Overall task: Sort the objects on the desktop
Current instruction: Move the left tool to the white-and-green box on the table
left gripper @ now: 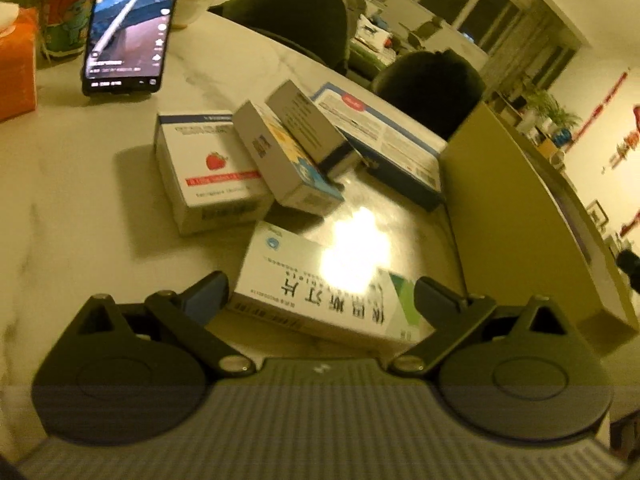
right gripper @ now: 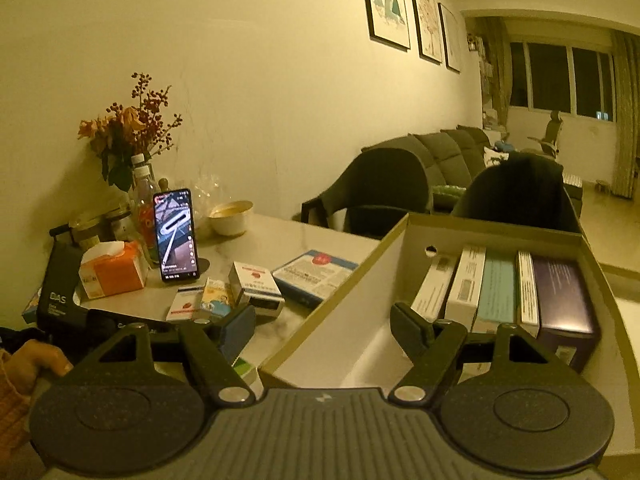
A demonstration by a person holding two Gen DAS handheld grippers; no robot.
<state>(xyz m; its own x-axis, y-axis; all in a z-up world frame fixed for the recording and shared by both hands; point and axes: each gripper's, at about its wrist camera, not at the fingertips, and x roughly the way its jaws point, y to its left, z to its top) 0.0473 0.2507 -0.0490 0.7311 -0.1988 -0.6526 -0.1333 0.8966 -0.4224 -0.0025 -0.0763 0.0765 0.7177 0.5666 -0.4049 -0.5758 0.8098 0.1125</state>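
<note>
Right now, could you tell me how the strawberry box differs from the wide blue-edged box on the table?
The strawberry box is compact and fairly thick, while the blue-edged box is long, wide and flat. The strawberry box shows a red fruit and a red stripe on white; the blue-edged box shows dense text, a small red logo and dark blue sides. The strawberry box lies nearer the phone, the blue-edged box beside the cardboard tray. Both are loose cartons resting on the table, outside the tray.

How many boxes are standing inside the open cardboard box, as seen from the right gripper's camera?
5, in one row along the far side of the cardboard box: white box, white barcode box, teal box, thin white box, dark purple box. More may be hidden.
</note>
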